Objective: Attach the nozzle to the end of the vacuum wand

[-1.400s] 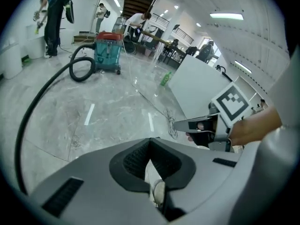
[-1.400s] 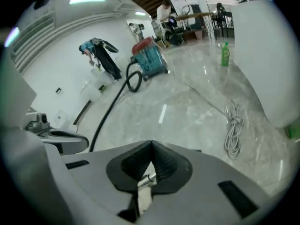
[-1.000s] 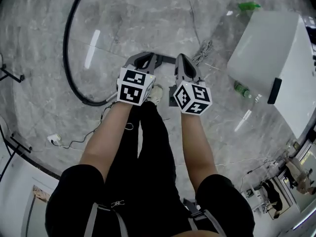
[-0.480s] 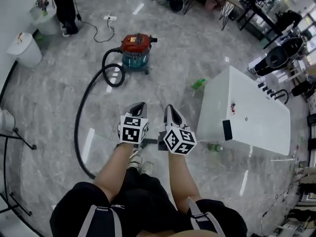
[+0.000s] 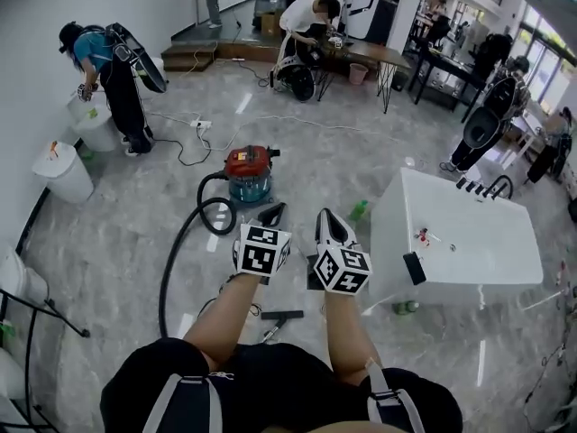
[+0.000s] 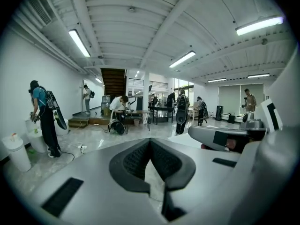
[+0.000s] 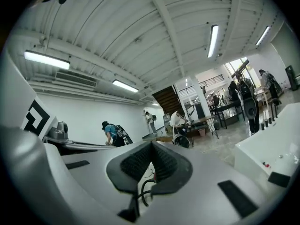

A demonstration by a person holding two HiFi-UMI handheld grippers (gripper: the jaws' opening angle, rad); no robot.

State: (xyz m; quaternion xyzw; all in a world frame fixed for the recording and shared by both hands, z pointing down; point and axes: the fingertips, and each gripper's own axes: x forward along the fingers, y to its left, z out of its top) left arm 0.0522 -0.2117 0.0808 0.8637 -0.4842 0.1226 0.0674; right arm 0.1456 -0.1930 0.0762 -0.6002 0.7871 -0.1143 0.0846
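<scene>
The person stands on a shiny grey floor (image 5: pixel 117 242) and holds both grippers up in front, side by side. The left gripper (image 5: pixel 274 213) has its fingers closed tight, and nothing is between them. The right gripper (image 5: pixel 325 216) has its fingers closed too, and it holds nothing. Each gripper has a white cube (image 5: pixel 261 249) with black squares at its back end. The two grippers are near each other but do not touch.

A short dark bar (image 5: pixel 282 315) lies on the floor just in front of the person's legs. In the head view it sits lower than the grippers. It looks like the nozzle, but it is too small to be sure. No gripper touches it. A thin piece (image 5: pixel 269 334) lies just beside it.

The vacuum cleaner (image 5: pixel 248 175) has a red top and stands on the floor farther off, past the grippers. Its black hose (image 5: pixel 171 260) makes a loop next to it. Then it runs in a long curve toward the person's left side.

A big white block (image 5: pixel 469 242) stands on the right. A green bottle (image 5: pixel 359 209) lies on the floor between the vacuum cleaner and the block. Another bottle (image 5: pixel 406 308) lies at the foot of the block.

A white bin (image 5: pixel 61 171) stands by the left wall. A person in a blue top (image 5: pixel 99 70) bends over near it. Far back, a person in a white top (image 5: pixel 305 16) leans at a table (image 5: pixel 374 54).
</scene>
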